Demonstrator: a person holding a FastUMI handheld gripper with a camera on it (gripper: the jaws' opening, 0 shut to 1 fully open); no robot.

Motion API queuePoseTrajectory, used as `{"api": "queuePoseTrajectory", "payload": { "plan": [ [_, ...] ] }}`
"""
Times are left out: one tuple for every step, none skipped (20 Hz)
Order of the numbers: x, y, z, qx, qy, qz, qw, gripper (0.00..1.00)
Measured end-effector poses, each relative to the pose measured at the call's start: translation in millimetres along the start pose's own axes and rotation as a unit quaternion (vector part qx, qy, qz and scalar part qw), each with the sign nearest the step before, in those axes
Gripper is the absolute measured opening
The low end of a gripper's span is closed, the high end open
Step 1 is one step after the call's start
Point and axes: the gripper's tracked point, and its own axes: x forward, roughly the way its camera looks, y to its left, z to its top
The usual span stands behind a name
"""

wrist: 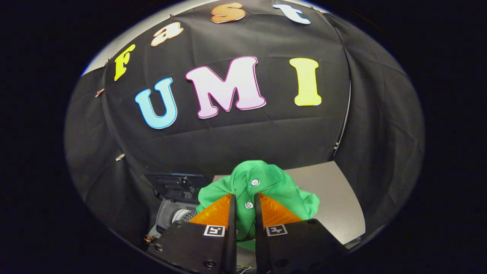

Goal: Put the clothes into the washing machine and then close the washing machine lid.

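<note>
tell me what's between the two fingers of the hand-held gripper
In the gripper view, the green garment with white buttons is pinched between the fingers of the hand-held gripper, bunching out beyond the tips.

The shirt (266,186) is soft green woven cloth, matt, crumpled into folds, with small glossy white plastic buttons (255,182) down its placket. It is pinched between the fingers (243,207), whose inner pads (213,213) are ribbed and rubbery-looking — a fine ridged texture, dull in finish — while the housings behind them are smooth, hard plastic with a faint sheen and paper-like printed markers. The counter (335,198) is a smooth, matt, pale laminate-like board. The washer (175,213) beside it looks like smooth grey plastic, with a perforated metal-looking drum. The wall (228,144) is matt cloth — creased.
</note>
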Motion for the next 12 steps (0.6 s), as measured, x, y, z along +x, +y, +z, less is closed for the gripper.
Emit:
{"api": "queuePoseTrajectory", "payload": {
  "plan": [
    [-2,7,5,0.0,-0.004,0.002,1.0,0.24],
    [-4,15,9,0.0,-0.007,0.006,1.0,0.24],
    [-5,24,12,-0.001,-0.009,0.011,1.0,0.24],
    [-6,34,14,-0.002,-0.011,0.017,1.0,0.24],
    [-5,45,14,-0.004,-0.011,0.023,1.0,0.24],
    [-4,57,13,-0.008,-0.01,0.028,1.0,0.24],
    [-2,68,11,-0.012,-0.007,0.035,0.999,0.24],
    [2,80,8,-0.013,-0.005,0.042,0.999,0.24],
    [5,93,4,-0.011,-0.002,0.051,0.999,0.24],
    [9,107,1,-0.009,0.001,0.06,0.998,0.24],
    [13,121,-3,-0.01,0.006,0.068,0.998,0.24],
    [17,134,-8,-0.011,0.009,0.077,0.997,0.24]
  ]
}}
